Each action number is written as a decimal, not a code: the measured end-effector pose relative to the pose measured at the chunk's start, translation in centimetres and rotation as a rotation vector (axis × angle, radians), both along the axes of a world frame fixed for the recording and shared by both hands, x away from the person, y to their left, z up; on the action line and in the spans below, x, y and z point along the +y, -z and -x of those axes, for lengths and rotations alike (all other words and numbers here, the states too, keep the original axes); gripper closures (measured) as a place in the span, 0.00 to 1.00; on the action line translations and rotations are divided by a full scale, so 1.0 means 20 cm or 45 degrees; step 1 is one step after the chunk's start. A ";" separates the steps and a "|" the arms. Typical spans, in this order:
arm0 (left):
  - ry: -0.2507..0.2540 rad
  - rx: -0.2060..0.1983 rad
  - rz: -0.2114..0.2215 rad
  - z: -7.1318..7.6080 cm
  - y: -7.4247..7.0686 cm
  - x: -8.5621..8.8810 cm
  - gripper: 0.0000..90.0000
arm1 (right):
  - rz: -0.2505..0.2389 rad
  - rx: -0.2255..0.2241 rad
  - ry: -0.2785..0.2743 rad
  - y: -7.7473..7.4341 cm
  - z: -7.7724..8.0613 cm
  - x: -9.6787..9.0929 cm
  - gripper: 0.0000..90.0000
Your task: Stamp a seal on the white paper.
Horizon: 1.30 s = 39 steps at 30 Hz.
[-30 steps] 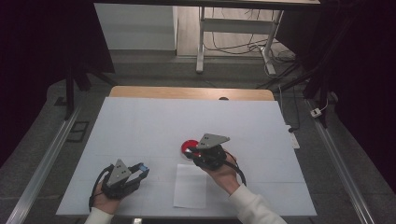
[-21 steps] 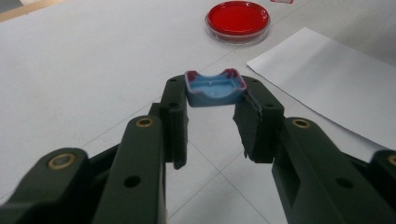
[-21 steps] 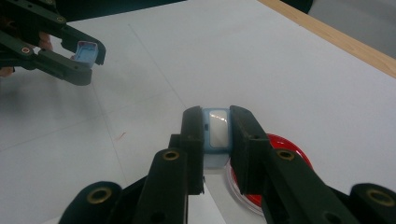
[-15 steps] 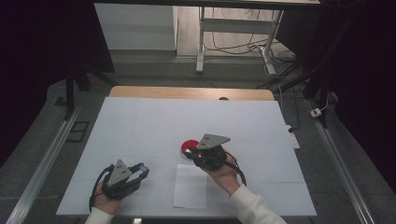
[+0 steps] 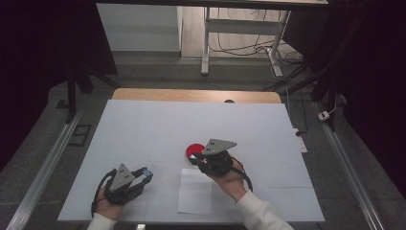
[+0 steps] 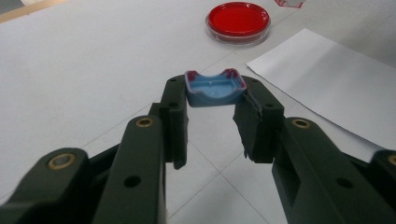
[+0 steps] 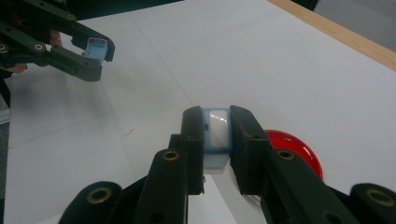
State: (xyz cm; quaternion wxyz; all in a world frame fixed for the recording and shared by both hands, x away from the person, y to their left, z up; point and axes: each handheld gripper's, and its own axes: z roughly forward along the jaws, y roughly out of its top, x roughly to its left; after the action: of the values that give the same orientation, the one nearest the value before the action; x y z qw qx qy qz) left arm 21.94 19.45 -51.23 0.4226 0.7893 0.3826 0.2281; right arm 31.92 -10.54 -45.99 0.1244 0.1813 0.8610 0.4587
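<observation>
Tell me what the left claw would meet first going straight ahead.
Probably the red dish: it lies ahead of the left claw, which holds a small blue piece. Bare table lies between; depth is unclear.

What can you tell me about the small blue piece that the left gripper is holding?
The small blue piece looks like moulded plastic, a shallow tray with raised walls and a curved notch in its near edge. Its rim and corners carry reddish stains. The left gripper clamps it at its fingertips, one jaw on each side, and holds it above the white table. It touches nothing else.
</observation>
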 end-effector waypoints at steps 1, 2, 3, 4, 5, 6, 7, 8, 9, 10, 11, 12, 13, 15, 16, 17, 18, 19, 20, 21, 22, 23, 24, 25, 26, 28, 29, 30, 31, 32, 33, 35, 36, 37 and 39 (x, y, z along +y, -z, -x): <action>-0.001 0.000 0.001 0.00 0.00 0.00 0.72 | 0.000 0.002 -0.001 0.00 0.00 0.00 0.83; -0.001 0.000 0.001 0.00 0.00 0.00 0.72 | 0.002 0.006 -0.004 0.00 0.00 0.00 0.83; -0.001 0.000 0.000 0.00 0.00 0.00 0.72 | 0.004 0.010 -0.003 0.00 0.01 0.00 0.83; -0.001 0.000 0.000 0.00 0.00 0.00 0.72 | 0.000 0.013 -0.005 0.00 0.01 -0.01 0.83; -0.001 0.000 0.000 0.00 0.00 0.00 0.72 | 0.010 0.015 -0.007 0.00 0.01 -0.01 0.83; -0.001 0.000 0.000 0.00 0.00 0.00 0.72 | 0.007 0.018 -0.009 0.01 0.02 -0.01 0.83; -0.001 -0.001 0.000 0.00 0.00 0.00 0.72 | 0.009 0.020 -0.007 0.01 0.02 -0.01 0.83; -0.001 -0.001 0.000 0.00 0.00 0.00 0.72 | 0.010 0.022 -0.007 0.01 0.02 -0.01 0.83; -0.002 -0.002 0.000 0.00 0.00 0.00 0.72 | 0.017 0.024 -0.008 0.01 0.02 -0.02 0.83; -0.002 -0.002 0.000 0.00 0.00 0.00 0.72 | 0.019 0.026 -0.009 0.02 0.03 -0.02 0.83; -0.002 -0.002 0.001 0.00 0.00 0.00 0.72 | 0.021 0.029 -0.009 0.02 0.03 -0.02 0.83; -0.002 -0.002 0.001 0.00 0.00 0.00 0.72 | 0.028 0.031 -0.010 0.02 0.03 -0.02 0.83; -0.002 -0.002 0.000 0.00 0.00 0.00 0.72 | 0.027 0.034 -0.011 0.02 0.04 -0.03 0.83; -0.002 -0.002 0.001 0.00 0.00 0.00 0.72 | 0.030 0.040 -0.015 0.03 0.04 -0.03 0.83; -0.002 -0.002 0.000 0.00 0.00 0.00 0.72 | 0.032 0.041 -0.018 0.03 0.05 -0.03 0.83; -0.003 -0.003 0.000 0.00 0.00 0.00 0.72 | 0.033 0.043 -0.019 0.04 0.05 -0.03 0.83; -0.003 -0.003 0.001 0.00 0.00 0.00 0.72 | 0.041 0.045 -0.022 0.04 0.06 -0.03 0.83; -0.003 -0.003 0.001 0.00 0.00 0.00 0.72 | 0.044 0.047 -0.024 0.04 0.06 -0.03 0.83; -0.003 -0.002 0.001 0.00 0.00 0.00 0.72 | 0.042 0.051 -0.027 0.05 0.06 -0.03 0.83; -0.003 -0.002 0.001 0.00 0.00 0.00 0.72 | 0.045 0.058 -0.030 0.05 0.07 -0.03 0.83; -0.002 -0.003 0.001 0.00 0.00 0.00 0.72 | 0.045 0.059 -0.033 0.05 0.07 -0.03 0.83; -0.002 -0.003 0.001 0.00 0.00 0.00 0.72 | 0.043 0.065 -0.036 0.05 0.07 -0.03 0.83; -0.002 -0.004 0.002 0.00 0.00 0.00 0.72 | 0.049 0.065 -0.037 0.05 0.08 -0.03 0.83; -0.002 -0.004 0.003 0.00 0.00 0.00 0.72 | 0.050 0.064 -0.039 0.06 0.08 -0.03 0.83; -0.002 -0.004 0.003 0.00 0.00 0.00 0.72 | 0.060 0.065 -0.036 0.06 0.08 -0.04 0.83; -0.003 -0.005 0.001 0.00 0.00 0.00 0.72 | 0.056 0.066 -0.040 0.06 0.09 -0.04 0.83; -0.002 -0.004 0.002 0.00 0.00 0.00 0.72 | 0.058 0.066 -0.041 0.06 0.09 -0.04 0.83; -0.002 -0.004 0.002 0.00 0.00 0.00 0.72 | 0.057 0.067 -0.043 0.06 0.10 -0.05 0.83; -0.003 -0.004 0.001 0.00 0.00 0.00 0.72 | 0.069 0.066 -0.041 0.06 0.10 -0.05 0.83; -0.003 -0.003 0.001 0.00 0.00 0.00 0.72 | 0.057 0.070 -0.045 0.07 0.11 -0.06 0.83; -0.003 -0.003 0.001 0.00 0.00 0.00 0.72 | 0.065 0.072 -0.045 0.07 0.11 -0.06 0.83; -0.002 -0.003 0.001 0.00 0.00 0.00 0.72 | 0.074 0.076 -0.048 0.07 0.12 -0.07 0.83; -0.003 -0.003 0.001 0.00 0.00 0.00 0.72 | 0.072 0.076 -0.050 0.08 0.12 -0.07 0.83; -0.003 -0.003 0.001 0.00 0.00 0.00 0.72 | 0.083 0.074 -0.053 0.08 0.12 -0.08 0.83; -0.003 -0.004 0.001 0.00 0.00 0.00 0.72 | 0.090 0.080 -0.055 0.09 0.13 -0.08 0.83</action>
State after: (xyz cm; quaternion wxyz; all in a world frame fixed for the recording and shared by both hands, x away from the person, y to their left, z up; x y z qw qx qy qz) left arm 21.94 19.43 -51.18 0.4233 0.7883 0.3830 0.2296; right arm 29.33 -12.14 -47.75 0.0936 0.1727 0.8837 0.4248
